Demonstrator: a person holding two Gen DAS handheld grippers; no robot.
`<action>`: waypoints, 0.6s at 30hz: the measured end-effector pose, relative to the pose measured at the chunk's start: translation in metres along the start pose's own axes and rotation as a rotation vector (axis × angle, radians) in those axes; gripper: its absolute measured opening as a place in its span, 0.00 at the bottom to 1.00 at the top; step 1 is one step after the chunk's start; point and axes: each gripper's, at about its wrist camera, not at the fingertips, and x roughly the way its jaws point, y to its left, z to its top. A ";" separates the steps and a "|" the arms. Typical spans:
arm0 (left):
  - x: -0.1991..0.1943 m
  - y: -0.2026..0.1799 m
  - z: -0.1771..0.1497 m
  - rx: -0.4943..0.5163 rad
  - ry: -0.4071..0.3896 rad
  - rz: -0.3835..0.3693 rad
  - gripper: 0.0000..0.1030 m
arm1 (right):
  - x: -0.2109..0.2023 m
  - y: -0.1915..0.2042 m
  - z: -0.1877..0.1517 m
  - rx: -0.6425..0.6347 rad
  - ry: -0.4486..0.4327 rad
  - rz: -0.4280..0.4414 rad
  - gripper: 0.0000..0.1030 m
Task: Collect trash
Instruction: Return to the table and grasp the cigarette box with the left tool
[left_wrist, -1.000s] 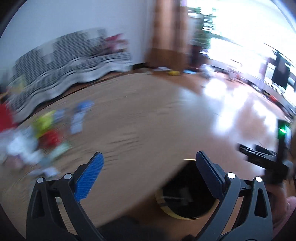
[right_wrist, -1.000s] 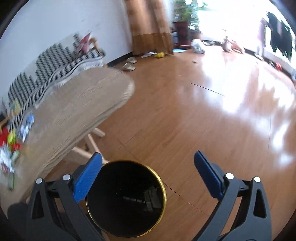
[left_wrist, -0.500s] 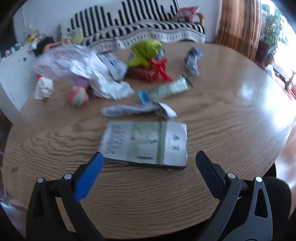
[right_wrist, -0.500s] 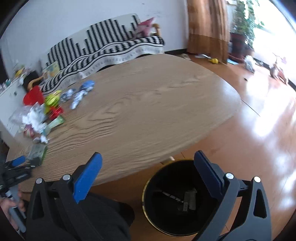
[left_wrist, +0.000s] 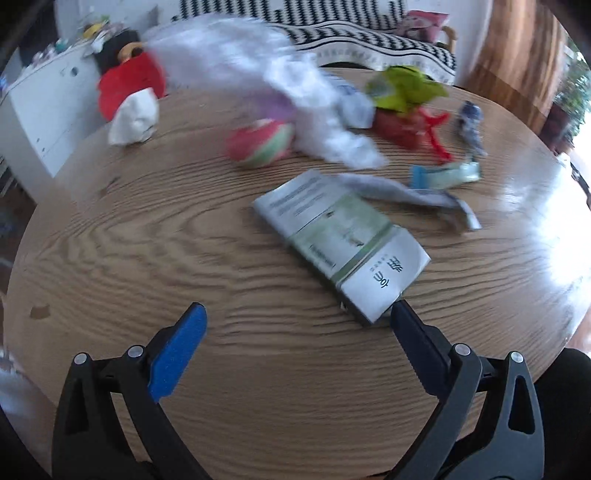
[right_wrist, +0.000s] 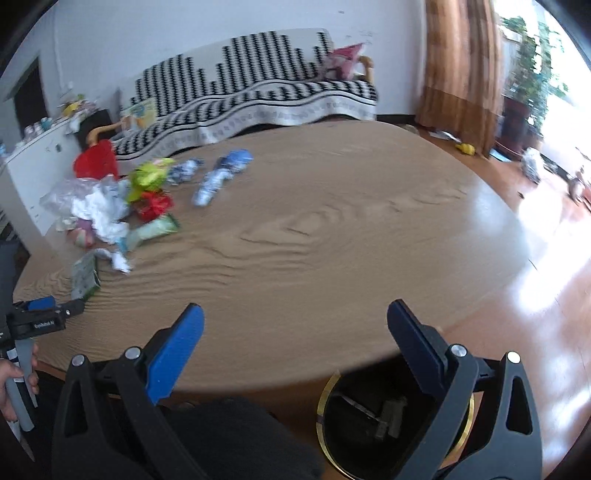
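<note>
Blur smears the wrapper heap (left_wrist: 295, 92) beyond the flat carton (left_wrist: 340, 243) (probably plastic); left tongs (left_wrist: 295, 317) and right tongs (right_wrist: 295, 317) gape empty over the table (left_wrist: 147, 240)

A flat carton (left_wrist: 341, 242) lay on the surface (left_wrist: 184, 240), nearest its edge, with wrappers (left_wrist: 332, 122) heaped behind it. A bin (right_wrist: 391, 417) stood on the floor (right_wrist: 535, 314) below the surface's edge.

The left tool (left_wrist: 295, 317) is wide open, its fingers far apart, low over the worktop (left_wrist: 184, 240). The right tool (right_wrist: 295, 317) is wide open too, held over the near edge of the worktop. A hand (right_wrist: 11, 384) grips the left tool's handle.
</note>
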 end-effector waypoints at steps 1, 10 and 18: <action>-0.002 0.007 0.000 -0.020 0.012 -0.019 0.94 | 0.002 0.006 0.003 -0.011 -0.004 0.014 0.93; 0.019 -0.028 0.042 -0.055 0.019 -0.110 0.94 | 0.029 0.082 0.030 -0.178 0.018 0.137 0.93; 0.035 -0.010 0.048 0.014 0.044 -0.041 0.94 | 0.054 0.111 0.032 -0.260 0.095 0.190 0.93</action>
